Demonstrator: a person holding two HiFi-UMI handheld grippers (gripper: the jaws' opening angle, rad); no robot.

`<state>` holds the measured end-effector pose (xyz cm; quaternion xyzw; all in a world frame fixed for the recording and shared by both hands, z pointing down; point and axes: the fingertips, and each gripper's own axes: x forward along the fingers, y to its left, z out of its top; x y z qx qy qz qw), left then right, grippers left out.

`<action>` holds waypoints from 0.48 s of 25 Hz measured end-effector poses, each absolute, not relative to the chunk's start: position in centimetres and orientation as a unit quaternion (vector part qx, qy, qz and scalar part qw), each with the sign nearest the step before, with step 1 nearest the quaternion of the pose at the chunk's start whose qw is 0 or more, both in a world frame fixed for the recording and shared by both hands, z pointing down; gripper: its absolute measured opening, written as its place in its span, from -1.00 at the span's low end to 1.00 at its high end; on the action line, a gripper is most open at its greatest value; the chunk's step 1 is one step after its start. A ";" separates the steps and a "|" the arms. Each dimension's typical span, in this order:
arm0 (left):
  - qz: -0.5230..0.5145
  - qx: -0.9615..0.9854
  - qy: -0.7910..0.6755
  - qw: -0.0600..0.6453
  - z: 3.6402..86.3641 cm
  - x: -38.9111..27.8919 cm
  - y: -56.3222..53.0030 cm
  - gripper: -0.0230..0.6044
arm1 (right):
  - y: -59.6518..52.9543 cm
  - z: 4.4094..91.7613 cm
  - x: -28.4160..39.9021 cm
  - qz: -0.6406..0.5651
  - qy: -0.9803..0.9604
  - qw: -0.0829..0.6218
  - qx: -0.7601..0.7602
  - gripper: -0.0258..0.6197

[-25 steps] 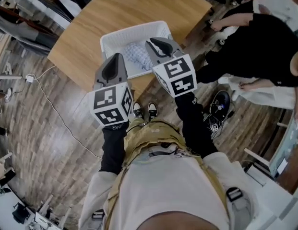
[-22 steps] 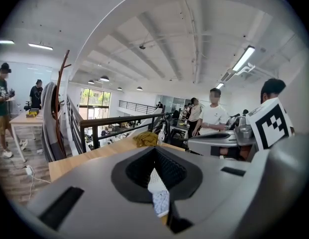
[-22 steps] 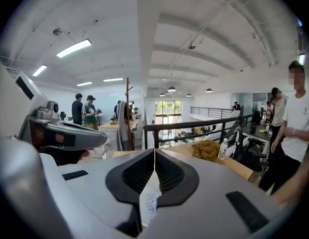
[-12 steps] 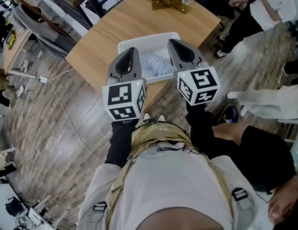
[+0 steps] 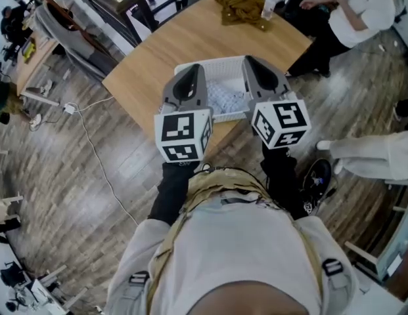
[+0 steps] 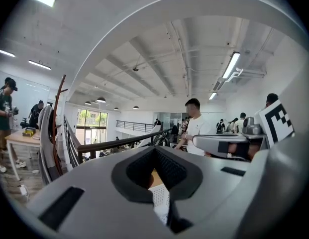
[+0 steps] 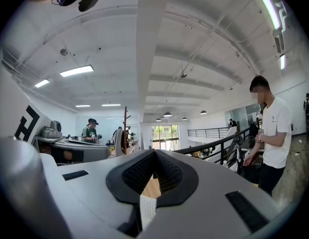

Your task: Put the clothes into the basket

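A white plastic basket [image 5: 210,67] stands on the round wooden table [image 5: 158,51], with a pale patterned cloth [image 5: 225,96] lying in it. An olive-brown garment [image 5: 242,6] lies crumpled at the table's far edge. My left gripper [image 5: 192,72] and right gripper [image 5: 251,62] hover side by side over the basket's near half, both shut with nothing between the jaws. In the left gripper view the closed jaws [image 6: 154,149] frame a strip of basket lattice [image 6: 161,199]. The right gripper view shows its tips [image 7: 154,152] meeting above the basket's rim [image 7: 147,209].
A seated person in white [image 5: 361,5] is at the table's far right. A pale-trousered leg [image 5: 378,156] reaches in at the right, and a dark shoe [image 5: 318,176] is by my feet. A white cable [image 5: 92,153] trails over the wooden floor at left.
Both grippers have moved forward from the table's near edge to above the basket. The olive garment and the seated person in white have come into view.
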<state>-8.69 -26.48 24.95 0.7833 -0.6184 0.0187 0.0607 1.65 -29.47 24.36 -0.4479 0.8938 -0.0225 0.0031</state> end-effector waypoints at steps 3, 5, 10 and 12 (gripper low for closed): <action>0.017 0.784 -0.618 0.057 24.7 -8.8 -26.6 -0.92 | -29.5 24.2 1.3 -0.020 0.897 0.006 -0.442 -0.85; 0.017 0.782 -0.620 0.055 24.5 -8.9 -26.9 -0.92 | -29.7 24.1 1.0 -0.019 0.898 0.007 -0.439 -0.85; 0.019 0.781 -0.622 0.056 24.7 -9.3 -27.4 -0.92 | -30.3 24.3 0.7 -0.019 0.900 0.006 -0.436 -0.85; 0.020 0.780 -0.623 0.058 24.9 -9.4 -27.3 -0.92 | -30.3 24.3 0.5 -0.020 0.900 0.006 -0.436 -0.85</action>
